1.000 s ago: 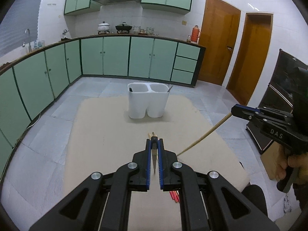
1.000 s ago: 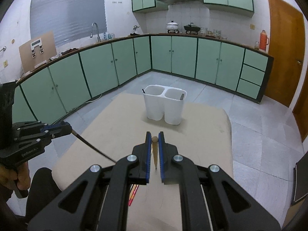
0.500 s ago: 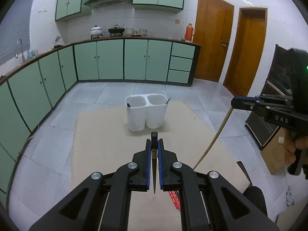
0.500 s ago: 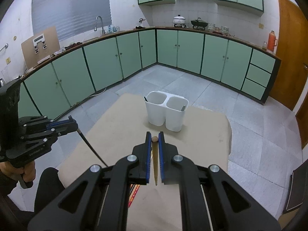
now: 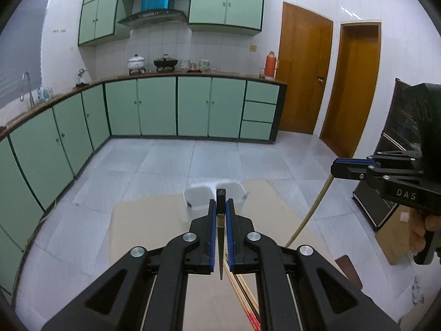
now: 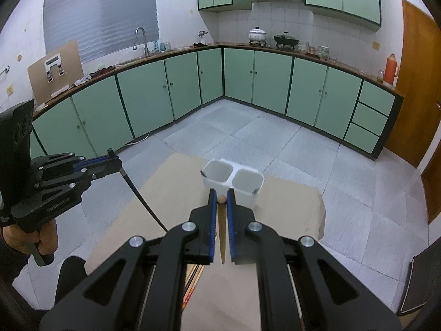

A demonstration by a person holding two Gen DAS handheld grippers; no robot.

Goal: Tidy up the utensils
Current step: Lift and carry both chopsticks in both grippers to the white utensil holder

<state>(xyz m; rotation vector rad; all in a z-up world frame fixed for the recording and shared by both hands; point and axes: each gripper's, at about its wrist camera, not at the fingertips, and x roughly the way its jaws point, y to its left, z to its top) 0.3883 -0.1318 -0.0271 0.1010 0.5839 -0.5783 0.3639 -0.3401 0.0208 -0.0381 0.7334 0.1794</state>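
Note:
My left gripper (image 5: 219,207) is shut on a black chopstick (image 5: 220,237), which hangs down from it in the right wrist view (image 6: 143,201). My right gripper (image 6: 221,197) is shut on a tan wooden chopstick (image 6: 222,234), which hangs below it in the left wrist view (image 5: 308,215). A white two-compartment utensil holder (image 6: 234,184) stands on the beige table (image 6: 289,207) ahead of and below both grippers; it also shows in the left wrist view (image 5: 198,195). Several loose chopsticks (image 5: 242,289) lie on the table under the left gripper.
Green cabinets (image 5: 193,107) line the far wall and left side. Two wooden doors (image 5: 303,77) stand at the right. A black cabinet (image 5: 397,143) is beside the table's right edge. The holder has utensils (image 6: 255,191) in it.
Both grippers have risen well above the table, each carrying its chopstick. The holder now looks lower and farther below them.

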